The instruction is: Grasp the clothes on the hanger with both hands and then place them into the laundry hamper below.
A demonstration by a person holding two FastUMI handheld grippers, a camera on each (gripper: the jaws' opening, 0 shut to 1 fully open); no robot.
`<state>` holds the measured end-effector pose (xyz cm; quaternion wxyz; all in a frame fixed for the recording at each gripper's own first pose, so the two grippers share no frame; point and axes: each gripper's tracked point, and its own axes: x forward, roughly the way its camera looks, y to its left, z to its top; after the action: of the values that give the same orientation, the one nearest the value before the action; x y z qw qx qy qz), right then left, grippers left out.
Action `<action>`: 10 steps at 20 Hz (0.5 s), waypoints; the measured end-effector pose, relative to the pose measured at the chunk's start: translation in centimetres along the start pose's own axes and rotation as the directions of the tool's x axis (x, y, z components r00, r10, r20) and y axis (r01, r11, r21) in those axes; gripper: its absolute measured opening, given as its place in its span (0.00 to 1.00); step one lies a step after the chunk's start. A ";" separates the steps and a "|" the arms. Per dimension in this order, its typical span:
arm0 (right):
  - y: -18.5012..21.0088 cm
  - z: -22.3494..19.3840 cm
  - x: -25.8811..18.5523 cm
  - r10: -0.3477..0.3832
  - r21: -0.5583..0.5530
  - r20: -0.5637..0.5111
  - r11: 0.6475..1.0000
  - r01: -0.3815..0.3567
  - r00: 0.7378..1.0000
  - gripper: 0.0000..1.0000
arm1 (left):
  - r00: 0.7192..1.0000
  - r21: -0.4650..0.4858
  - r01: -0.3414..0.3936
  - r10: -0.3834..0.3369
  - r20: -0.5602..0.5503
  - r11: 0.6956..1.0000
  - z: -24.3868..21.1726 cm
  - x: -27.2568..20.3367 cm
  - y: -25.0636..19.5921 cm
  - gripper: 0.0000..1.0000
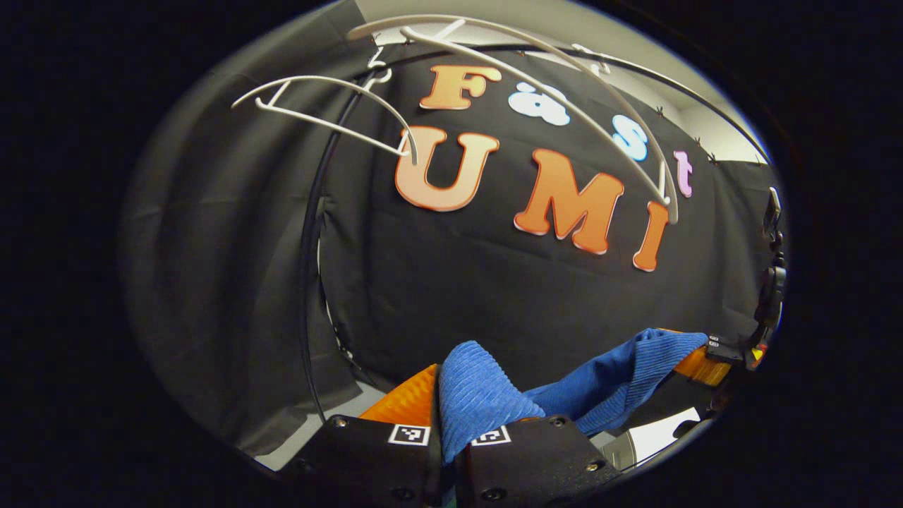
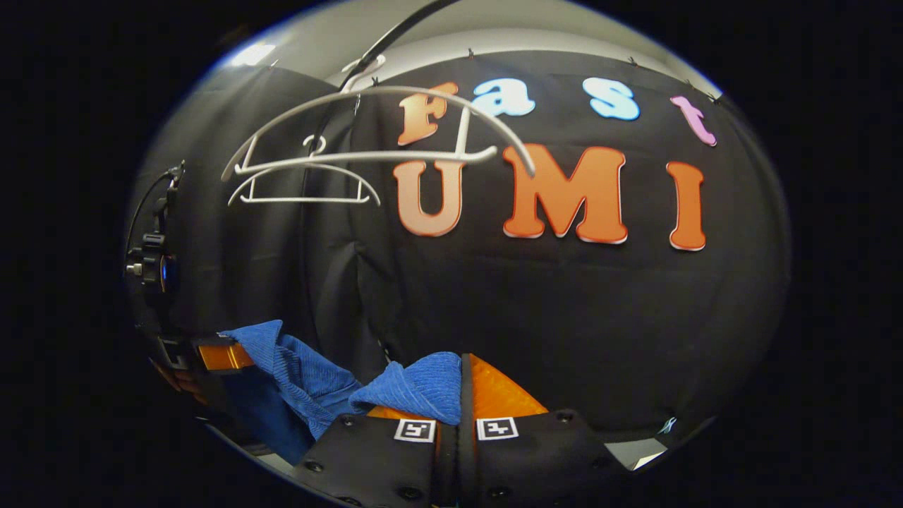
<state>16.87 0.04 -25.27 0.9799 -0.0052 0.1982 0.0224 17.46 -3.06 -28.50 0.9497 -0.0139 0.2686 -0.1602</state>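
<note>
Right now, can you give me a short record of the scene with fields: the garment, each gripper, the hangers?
garment: blue ribbed cloth, off the hangers, stretched between both grippers
left gripper: shut on the blue ribbed cloth, a fold bulging up between its orange fingers
right gripper: shut on the blue ribbed cloth at its other end
hangers: two white hangers, bare, hanging above on a black rail
hamper: cannot tell from these views
</note>
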 end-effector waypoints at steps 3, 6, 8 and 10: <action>1.0 -6.5 0.9 0.025 0.062 -0.161 0.998 -0.015 0.987 0.08 | 0.987 0.003 -0.005 0.006 -0.160 1.000 -6.2 0.5 -0.6 0.08; 1.2 -13.7 1.3 0.033 0.120 -0.349 0.993 0.010 0.937 0.09 | 0.943 -0.010 -0.018 0.013 -0.332 1.000 -11.9 0.0 -0.8 0.08; 0.8 -17.8 0.8 0.002 0.106 -0.489 0.993 0.058 0.872 0.09 | 0.899 -0.034 -0.024 0.007 -0.437 0.999 -15.4 -0.5 -0.7 0.08; 0.9 -19.6 0.3 -0.011 0.098 -0.566 0.992 0.080 0.824 0.09 | 0.872 -0.064 -0.036 0.000 -0.489 0.997 -17.6 -0.4 -0.8 0.09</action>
<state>9.48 0.53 -43.45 0.8762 0.0413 0.4798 -0.0152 7.85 -2.69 -43.31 0.8514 -0.0044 0.5055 -0.1401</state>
